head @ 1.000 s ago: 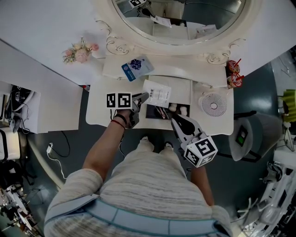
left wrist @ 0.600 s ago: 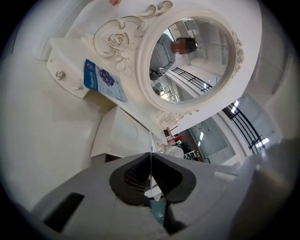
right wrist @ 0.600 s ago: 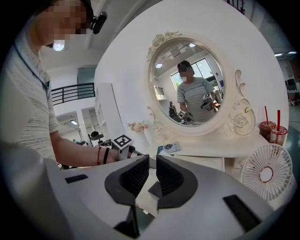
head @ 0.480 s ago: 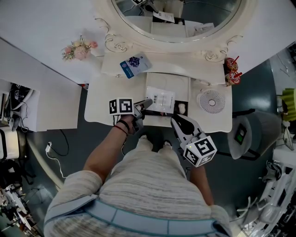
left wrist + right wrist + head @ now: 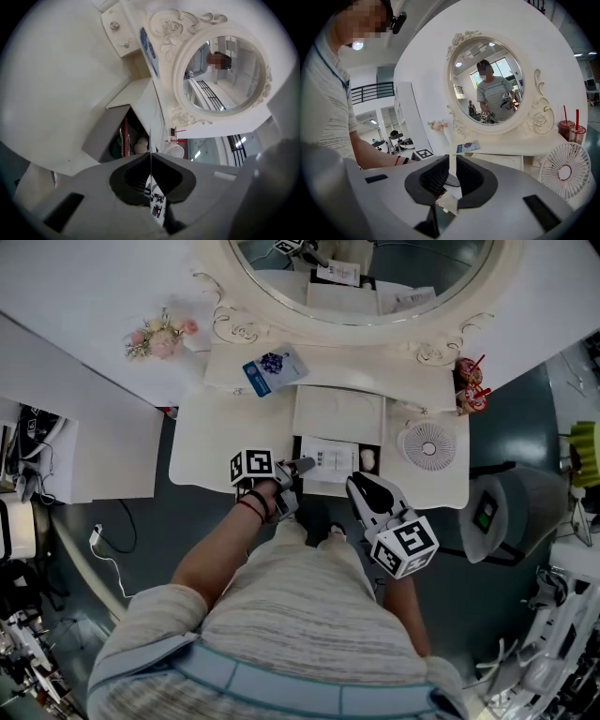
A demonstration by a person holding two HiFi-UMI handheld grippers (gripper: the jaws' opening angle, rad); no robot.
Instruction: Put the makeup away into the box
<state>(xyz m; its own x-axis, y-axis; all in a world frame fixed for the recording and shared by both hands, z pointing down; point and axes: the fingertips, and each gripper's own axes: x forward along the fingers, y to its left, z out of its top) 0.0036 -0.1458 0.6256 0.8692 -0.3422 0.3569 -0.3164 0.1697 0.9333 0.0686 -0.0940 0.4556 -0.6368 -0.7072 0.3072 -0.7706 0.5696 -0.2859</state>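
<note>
Over the open box [image 5: 373, 446] at the table's near edge, sachet [image 5: 328, 457] clamped by its left edge in the left gripper [image 5: 304, 465]. Likely thin, light, floppy, slick: best pinched at 1 edge. Just right, right gripper [image 5: 353, 484], jaws slightly apart, empty.

Mock dressing corner in a lab hall: ornate white vanity table [image 5: 216, 442], oval mirror [image 5: 361, 277], floor cables [image 5: 111, 559], railing [image 5: 370, 90].
</note>
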